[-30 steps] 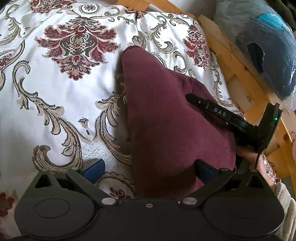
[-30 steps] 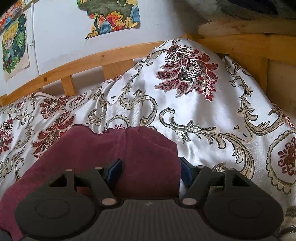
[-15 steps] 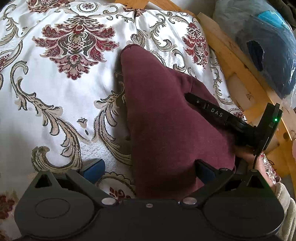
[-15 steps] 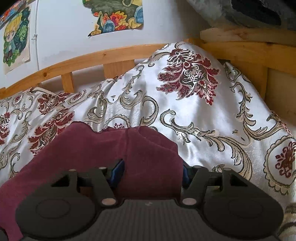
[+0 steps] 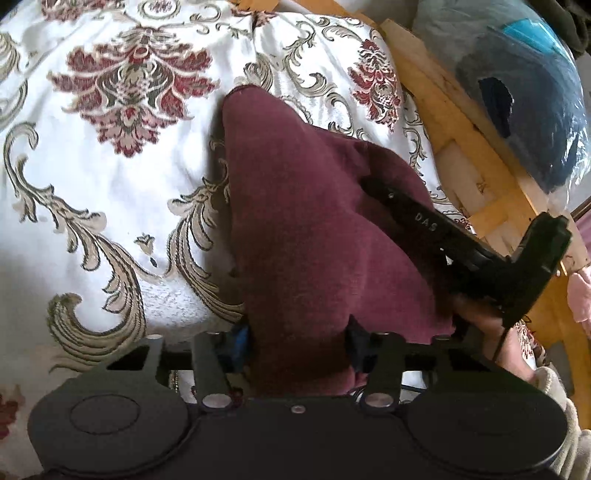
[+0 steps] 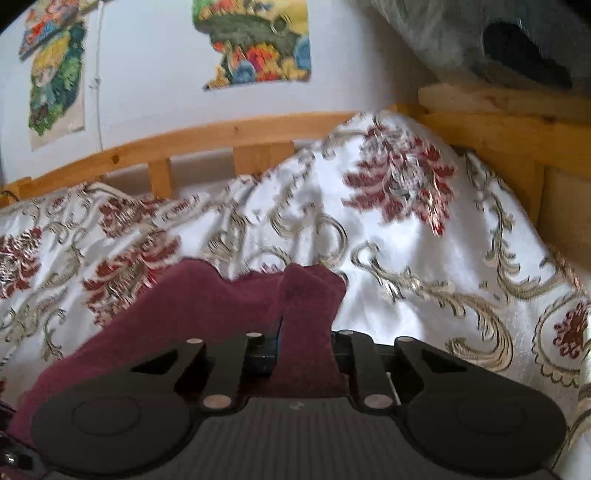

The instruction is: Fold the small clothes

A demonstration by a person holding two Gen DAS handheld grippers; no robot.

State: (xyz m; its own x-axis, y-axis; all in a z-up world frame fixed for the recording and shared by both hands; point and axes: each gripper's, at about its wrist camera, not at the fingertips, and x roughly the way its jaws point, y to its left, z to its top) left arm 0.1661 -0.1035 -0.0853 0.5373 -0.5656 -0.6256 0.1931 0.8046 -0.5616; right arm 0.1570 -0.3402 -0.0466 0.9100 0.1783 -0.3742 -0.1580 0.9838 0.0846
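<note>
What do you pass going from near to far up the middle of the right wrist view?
Right gripper, its jaws closing with cloth between them → bunched maroon knit garment → white bedspread with red and gold floral pattern → light wooden bed rail → white wall with a colourful cartoon picture.

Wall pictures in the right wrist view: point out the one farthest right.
The wide picture at top centre, above the wooden rail. The tall green-yellow picture and the reddish picture above it hang far left.

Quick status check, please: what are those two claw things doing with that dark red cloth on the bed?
Left gripper and right gripper closing on maroon garment, cloth between both. Garment bunched on patterned bedspread. Nothing in the way.
</note>
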